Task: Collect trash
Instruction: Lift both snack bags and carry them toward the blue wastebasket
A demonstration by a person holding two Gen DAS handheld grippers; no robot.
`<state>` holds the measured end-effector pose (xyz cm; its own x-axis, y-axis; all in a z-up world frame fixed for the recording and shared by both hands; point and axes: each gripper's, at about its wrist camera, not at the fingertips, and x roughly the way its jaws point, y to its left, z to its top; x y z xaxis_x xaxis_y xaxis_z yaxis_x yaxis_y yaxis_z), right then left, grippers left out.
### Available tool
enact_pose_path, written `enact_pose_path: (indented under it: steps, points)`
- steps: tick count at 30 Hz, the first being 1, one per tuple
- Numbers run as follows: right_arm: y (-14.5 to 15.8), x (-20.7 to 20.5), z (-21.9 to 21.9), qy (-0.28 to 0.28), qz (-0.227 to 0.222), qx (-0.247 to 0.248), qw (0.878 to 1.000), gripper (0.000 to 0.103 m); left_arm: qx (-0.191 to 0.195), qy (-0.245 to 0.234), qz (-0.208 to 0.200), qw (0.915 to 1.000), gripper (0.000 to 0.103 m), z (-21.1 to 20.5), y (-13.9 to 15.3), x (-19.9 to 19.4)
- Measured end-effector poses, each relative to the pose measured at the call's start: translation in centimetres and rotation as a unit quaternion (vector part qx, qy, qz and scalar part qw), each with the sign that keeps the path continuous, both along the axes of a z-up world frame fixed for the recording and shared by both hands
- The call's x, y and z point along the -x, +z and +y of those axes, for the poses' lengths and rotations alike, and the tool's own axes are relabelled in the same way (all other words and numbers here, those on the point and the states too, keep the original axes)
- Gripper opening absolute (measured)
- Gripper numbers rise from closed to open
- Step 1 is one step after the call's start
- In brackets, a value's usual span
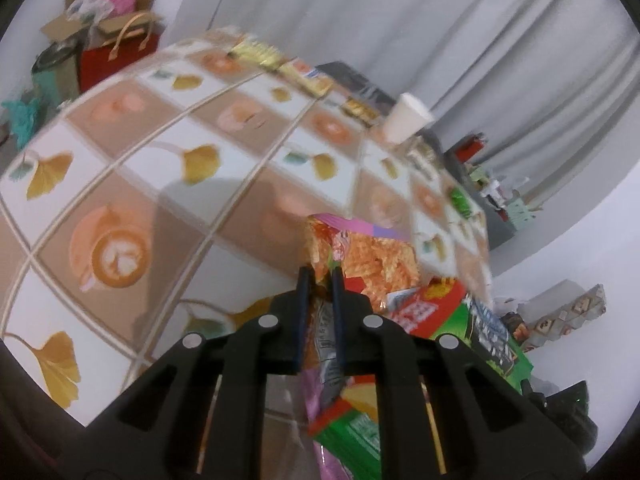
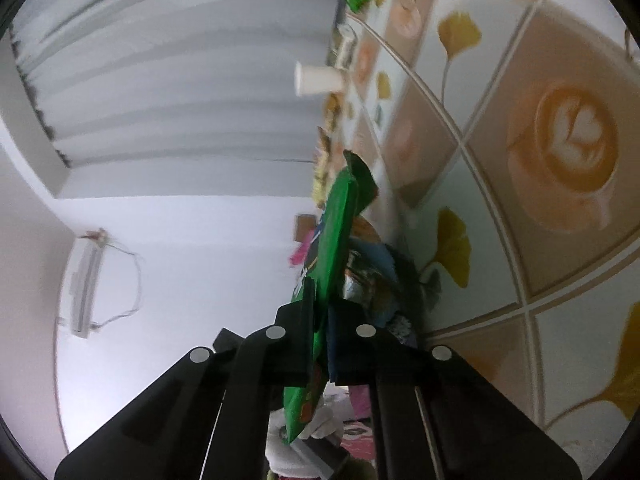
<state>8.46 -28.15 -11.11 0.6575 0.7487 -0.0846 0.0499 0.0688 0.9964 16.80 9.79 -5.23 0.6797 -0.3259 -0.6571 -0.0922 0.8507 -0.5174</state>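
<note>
The left gripper [image 1: 320,274] has its jaws nearly together, clamped on a crinkled orange-and-pink snack wrapper [image 1: 360,256] above the patterned worktop [image 1: 160,168]. The right gripper [image 2: 322,290] pinches a flat green snack packet [image 2: 334,232] edge-on, beside the worktop. A white paper cup [image 1: 406,118] stands further along.

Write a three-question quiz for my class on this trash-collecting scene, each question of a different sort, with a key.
1. True or false: the left tool is shut on a snack bag.
2. What colour is the wrapper pinched in the right tool? A. green B. blue C. white
3. Fill in: a white ____ stands near the far edge of the tablecloth.

Key: 1 true; 2 A; 3 cup
</note>
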Motion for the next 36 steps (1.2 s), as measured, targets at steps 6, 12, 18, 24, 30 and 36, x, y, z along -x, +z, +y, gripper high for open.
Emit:
enact_pose_path:
  steps: [6,12,18,24,30,36]
  points:
    - [1.7,3.8,-6.9,-0.067,-0.046,-0.022,0.996,0.005,-0.002,-0.060,-0.048,0.9971,0.007,-5.2,4.5,0.0]
    - [1.9,8.9,-15.0,-0.165,-0.072,-0.034,0.983,0.005,0.000,-0.150,-0.074,0.9859,0.007,-14.1,7.0,-0.2]
    - [0.5,14.6,-22.8,-0.262,-0.075,-0.044,0.961,0.005,0.003,-0.255,-0.075,0.9641,0.006,-25.7,7.6,-0.1]
    - [-2.9,18.2,-28.7,-0.352,-0.051,-0.070,0.932,0.005,0.000,-0.333,-0.049,0.9418,0.006,-36.6,6.0,-0.6]
    - [-9.4,18.9,-34.3,-0.418,0.007,-0.109,0.902,0.005,-0.032,-0.375,-0.031,0.9258,0.005,-44.8,2.9,-1.0]
    - [-16.0,15.7,-38.6,-0.449,0.052,-0.120,0.884,0.005,-0.060,-0.381,-0.008,0.9225,0.004,-48.4,-0.4,-3.3]
